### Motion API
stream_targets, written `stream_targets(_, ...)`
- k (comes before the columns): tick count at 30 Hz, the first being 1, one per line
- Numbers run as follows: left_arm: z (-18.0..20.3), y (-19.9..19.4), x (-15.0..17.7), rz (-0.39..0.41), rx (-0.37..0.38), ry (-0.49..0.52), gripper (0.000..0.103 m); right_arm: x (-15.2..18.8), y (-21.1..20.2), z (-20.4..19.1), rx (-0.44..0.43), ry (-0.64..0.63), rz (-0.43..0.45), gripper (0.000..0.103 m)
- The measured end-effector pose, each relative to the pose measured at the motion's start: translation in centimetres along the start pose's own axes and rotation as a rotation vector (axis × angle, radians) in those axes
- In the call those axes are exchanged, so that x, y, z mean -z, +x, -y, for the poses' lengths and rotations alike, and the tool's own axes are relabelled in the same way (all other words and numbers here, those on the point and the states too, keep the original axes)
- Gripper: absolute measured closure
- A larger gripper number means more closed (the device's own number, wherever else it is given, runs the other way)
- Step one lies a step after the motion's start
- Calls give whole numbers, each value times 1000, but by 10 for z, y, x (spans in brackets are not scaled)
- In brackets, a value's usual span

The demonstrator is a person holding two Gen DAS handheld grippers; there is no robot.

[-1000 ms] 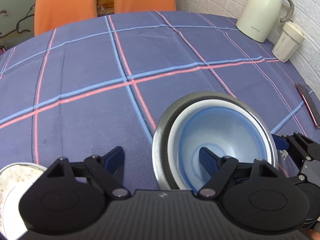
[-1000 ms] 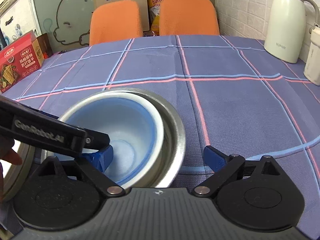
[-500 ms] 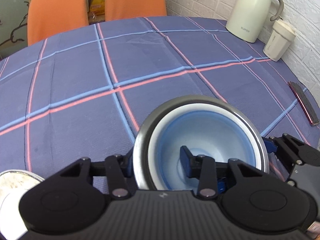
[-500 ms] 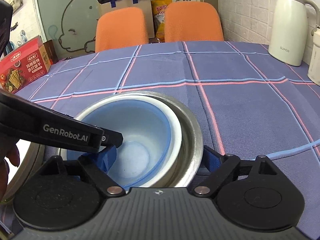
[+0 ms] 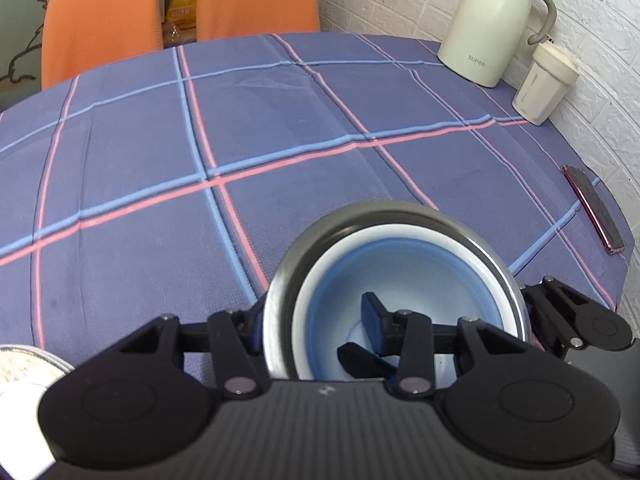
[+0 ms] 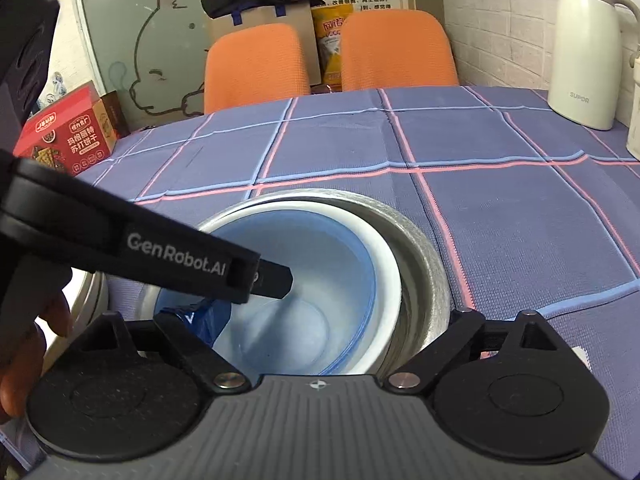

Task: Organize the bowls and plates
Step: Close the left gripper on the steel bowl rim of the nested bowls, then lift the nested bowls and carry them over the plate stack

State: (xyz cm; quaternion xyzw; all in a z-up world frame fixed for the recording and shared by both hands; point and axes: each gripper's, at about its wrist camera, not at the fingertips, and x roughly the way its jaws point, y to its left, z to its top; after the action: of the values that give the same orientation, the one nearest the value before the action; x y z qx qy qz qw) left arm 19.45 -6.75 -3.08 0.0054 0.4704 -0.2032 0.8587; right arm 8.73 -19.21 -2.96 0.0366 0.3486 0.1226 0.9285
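A stack of nested bowls stands on the tablecloth: a blue bowl [image 5: 404,280] inside a white bowl [image 5: 400,234] inside a steel bowl [image 5: 384,210]. My left gripper [image 5: 312,324] is shut on the stack's left rim, one finger outside, one inside. My right gripper [image 6: 340,320] straddles the stack's right rim, left finger [image 6: 200,318] inside the blue bowl [image 6: 304,264], right finger hidden behind the steel bowl [image 6: 420,256]. The jaws look closed on the rim. The left gripper's body [image 6: 180,256] crosses the right wrist view.
A patterned plate [image 5: 24,364] lies at the near left. A white thermos [image 5: 488,20] and a lidded cup [image 5: 544,84] stand at the far right by the brick wall. A phone [image 5: 592,208] lies at the right edge. Two orange chairs [image 6: 328,56] and a red box [image 6: 68,132] are beyond.
Both grippers have closed from open onto opposite rims of the bowl stack. The views have shifted slightly, with the stack now closer between the fingers.
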Motion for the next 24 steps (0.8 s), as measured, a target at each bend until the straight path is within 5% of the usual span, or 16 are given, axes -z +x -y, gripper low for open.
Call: stream_targets(24, 6, 3, -5, -34, 24, -33, 61, 0, -8, -1, 34, 80, -31, 22)
